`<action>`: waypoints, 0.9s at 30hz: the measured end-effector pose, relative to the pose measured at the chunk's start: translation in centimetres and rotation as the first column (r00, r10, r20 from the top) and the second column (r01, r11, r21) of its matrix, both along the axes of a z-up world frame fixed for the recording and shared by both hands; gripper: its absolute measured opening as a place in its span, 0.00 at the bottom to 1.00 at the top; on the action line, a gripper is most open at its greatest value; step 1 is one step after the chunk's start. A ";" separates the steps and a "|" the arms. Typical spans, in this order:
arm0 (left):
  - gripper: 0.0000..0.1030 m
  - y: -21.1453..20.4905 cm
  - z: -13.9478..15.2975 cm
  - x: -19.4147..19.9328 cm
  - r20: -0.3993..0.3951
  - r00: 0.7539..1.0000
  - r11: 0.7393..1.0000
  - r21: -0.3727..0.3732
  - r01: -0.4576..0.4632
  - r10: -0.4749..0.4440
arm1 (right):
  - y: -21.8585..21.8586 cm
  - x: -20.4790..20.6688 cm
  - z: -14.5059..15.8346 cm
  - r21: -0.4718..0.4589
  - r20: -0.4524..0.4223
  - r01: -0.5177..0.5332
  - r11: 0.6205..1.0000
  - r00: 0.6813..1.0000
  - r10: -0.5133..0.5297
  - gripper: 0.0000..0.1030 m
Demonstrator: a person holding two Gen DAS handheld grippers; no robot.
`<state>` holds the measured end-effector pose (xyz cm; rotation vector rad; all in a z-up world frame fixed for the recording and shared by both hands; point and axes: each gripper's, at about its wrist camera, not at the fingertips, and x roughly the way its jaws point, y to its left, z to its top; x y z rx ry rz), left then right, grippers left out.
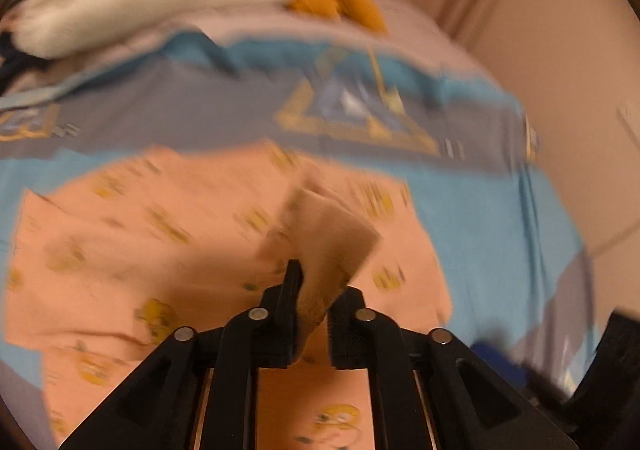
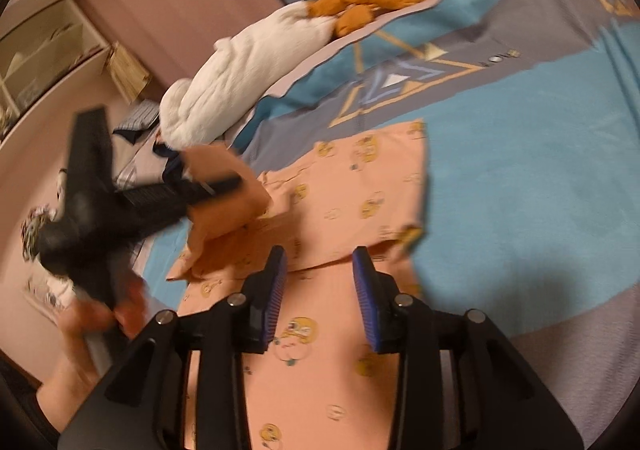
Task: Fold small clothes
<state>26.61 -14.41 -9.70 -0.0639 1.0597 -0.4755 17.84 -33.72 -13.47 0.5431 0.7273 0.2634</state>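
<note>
The peach garment (image 2: 352, 202) lies on the bed's blue bedspread (image 2: 520, 178). The left tongs (image 1: 314, 290) pinch a lifted fold of it; the right tongs (image 2: 320, 278) hover above, spread wide.

Motion blur smears the yellow prints (image 1: 160, 220) on the peach garment (image 1: 132, 242).
</note>
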 end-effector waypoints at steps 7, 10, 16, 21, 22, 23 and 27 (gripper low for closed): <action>0.60 -1.5 0.7 -2.7 -0.013 0.987 0.985 -0.063 0.158 -0.159 | -2.7 -0.9 -1.0 0.074 -0.023 0.056 0.996 0.998 -0.055 0.42; 0.64 0.6 2.4 -4.4 0.048 0.989 0.986 -0.085 0.146 -0.142 | -2.6 -0.7 -1.1 0.111 -0.022 0.052 0.992 0.998 -0.050 0.42; 0.68 9.0 2.7 -6.1 0.078 0.997 0.996 -0.093 -0.007 0.014 | -0.1 1.0 -1.0 0.134 -0.044 -0.026 0.991 0.998 0.032 0.42; 0.68 15.8 0.5 -7.4 0.027 0.987 0.984 -0.092 -0.154 0.157 | 3.0 3.6 -1.7 0.039 -0.098 -0.084 0.996 0.991 0.088 0.42; 0.68 17.0 0.1 -7.7 0.019 0.983 0.980 -0.094 -0.177 0.180 | 3.4 3.9 -1.7 0.015 -0.093 -0.087 0.996 0.992 0.088 0.42; 0.68 18.3 -0.3 -8.0 0.007 0.978 0.974 -0.097 -0.206 0.208 | 4.0 4.3 -1.5 -0.030 -0.080 -0.083 0.996 0.994 0.080 0.42; 0.68 21.7 -1.3 -9.0 -0.024 0.963 0.955 -0.128 -0.268 0.267 | 5.2 6.2 -1.4 -0.158 -0.074 -0.068 0.985 0.996 0.057 0.42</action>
